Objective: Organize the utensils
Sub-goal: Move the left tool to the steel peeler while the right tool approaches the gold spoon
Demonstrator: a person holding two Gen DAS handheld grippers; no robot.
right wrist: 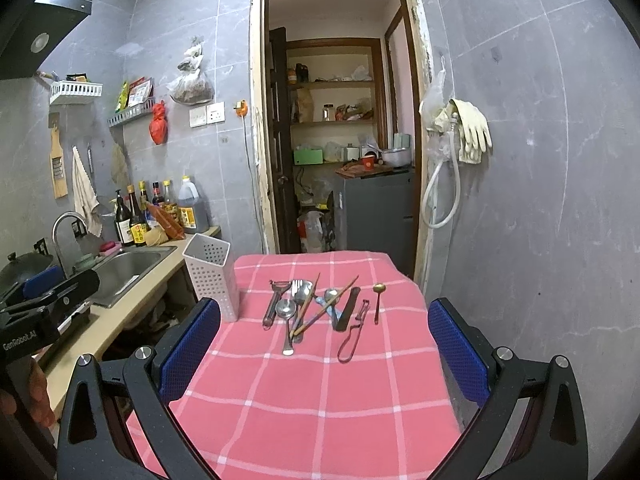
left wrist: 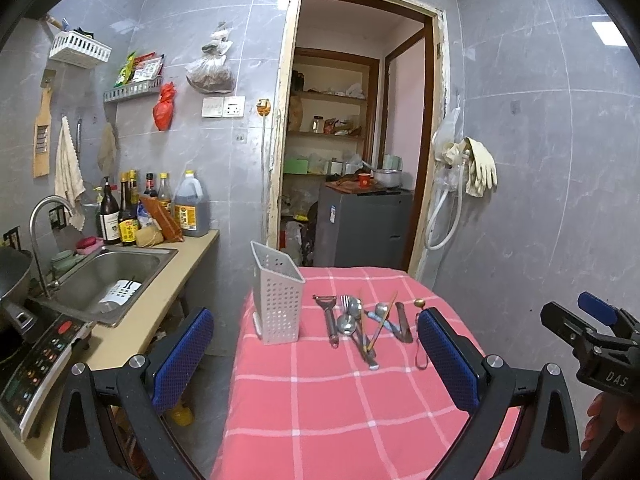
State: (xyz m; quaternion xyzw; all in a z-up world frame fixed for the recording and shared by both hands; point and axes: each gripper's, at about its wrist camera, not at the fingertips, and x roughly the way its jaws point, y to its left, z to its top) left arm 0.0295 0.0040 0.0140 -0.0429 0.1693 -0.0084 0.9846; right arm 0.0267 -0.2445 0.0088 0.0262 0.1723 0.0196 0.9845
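Hovering above the utensils (right wrist: pixel 316 312), left gripper (left wrist: pixel 316 364) and right gripper (right wrist: pixel 324 356) both released, empty.
Thin, stiff, slippery metal: judged best pinched mid-handle, then dropped into the light caddy (right wrist: pixel 211 276).

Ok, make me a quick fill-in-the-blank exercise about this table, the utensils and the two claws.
1. The utensils lie on a checked cloth whose colour is ____.
2. The white holder stands upright, and the number of utensils lying in it is ____.
3. Both the left claw and the right claw have their jaws ____.
4. The small gold spoon lies at the pile's ____ end.

Missing words: pink; zero; open; right
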